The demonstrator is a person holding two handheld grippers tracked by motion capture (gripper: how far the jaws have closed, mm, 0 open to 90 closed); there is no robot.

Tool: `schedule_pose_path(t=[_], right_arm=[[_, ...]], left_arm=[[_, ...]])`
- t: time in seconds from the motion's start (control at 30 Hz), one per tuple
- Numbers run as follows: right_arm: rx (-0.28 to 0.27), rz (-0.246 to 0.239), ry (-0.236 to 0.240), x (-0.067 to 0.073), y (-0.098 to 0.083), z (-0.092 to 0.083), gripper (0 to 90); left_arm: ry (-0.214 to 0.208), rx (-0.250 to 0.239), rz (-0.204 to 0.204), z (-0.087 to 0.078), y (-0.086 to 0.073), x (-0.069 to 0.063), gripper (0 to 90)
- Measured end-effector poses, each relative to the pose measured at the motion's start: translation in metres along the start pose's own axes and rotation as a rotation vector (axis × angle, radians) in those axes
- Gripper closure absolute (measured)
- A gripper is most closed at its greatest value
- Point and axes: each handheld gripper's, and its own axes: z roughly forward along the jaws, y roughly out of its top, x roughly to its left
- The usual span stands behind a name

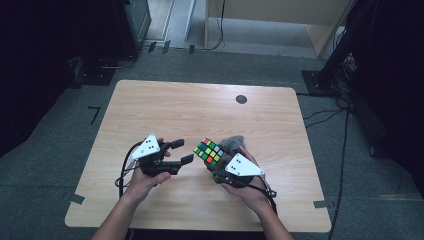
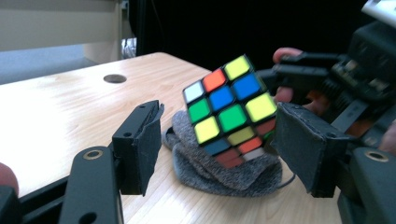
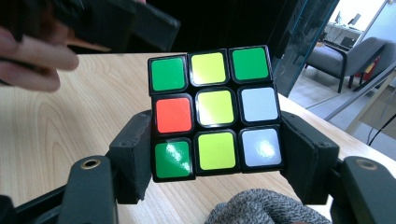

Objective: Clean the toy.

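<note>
A scrambled Rubik's cube is held above the wooden table, with my right gripper shut on it. In the right gripper view the two pads clamp the cube on its left and right sides, and a green, yellow, white and orange face is turned toward the camera. My left gripper stands open just left of the cube, jaws pointing at it with a small gap. In the left gripper view the cube hangs beyond my open jaws, with nothing pressed between the pads.
A crumpled grey cloth lies on the table under and behind the cube, also seen as the cloth. A dark round hole sits near the table's far edge. Black stands and cables flank the table on the floor.
</note>
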Motion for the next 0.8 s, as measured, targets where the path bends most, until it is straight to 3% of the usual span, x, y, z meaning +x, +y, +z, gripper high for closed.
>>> schedule_pose_path(t=[0.13,0.17,0.2,0.3,0.37,0.43,0.53,0.63,0.8], right_arm=[[0.011,0.042,0.010,-0.003,0.002,-0.002,34.4],[0.019,0.088,0.010,-0.005,0.003,-0.002,34.4],[0.019,0.088,0.010,-0.005,0.003,-0.002,34.4],[0.045,0.220,0.027,-0.010,0.007,-0.005,34.3],[0.072,0.282,0.031,-0.011,0.013,-0.008,34.3],[0.082,0.297,0.030,-0.012,0.015,-0.009,34.3],[0.097,0.369,0.028,-0.014,0.018,-0.010,34.3],[0.086,0.461,0.058,-0.019,0.019,-0.012,34.3],[0.060,0.545,0.119,-0.023,0.022,-0.014,34.3]], left_arm=[[0.044,0.033,0.005,0.000,-0.001,0.001,27.6],[0.049,0.031,-0.003,0.000,-0.001,0.002,25.8],[0.060,0.032,-0.001,0.000,-0.002,0.004,25.8],[0.093,0.040,0.011,-0.001,-0.002,0.004,20.4],[0.116,0.045,0.044,-0.001,-0.002,0.001,17.5],[0.124,0.049,0.059,0.000,-0.003,0.000,16.7],[0.142,0.071,0.111,0.003,-0.005,-0.005,14.7],[0.156,0.100,0.151,0.008,-0.007,-0.009,14.2],[0.135,0.106,0.182,0.012,-0.010,-0.014,14.0]])
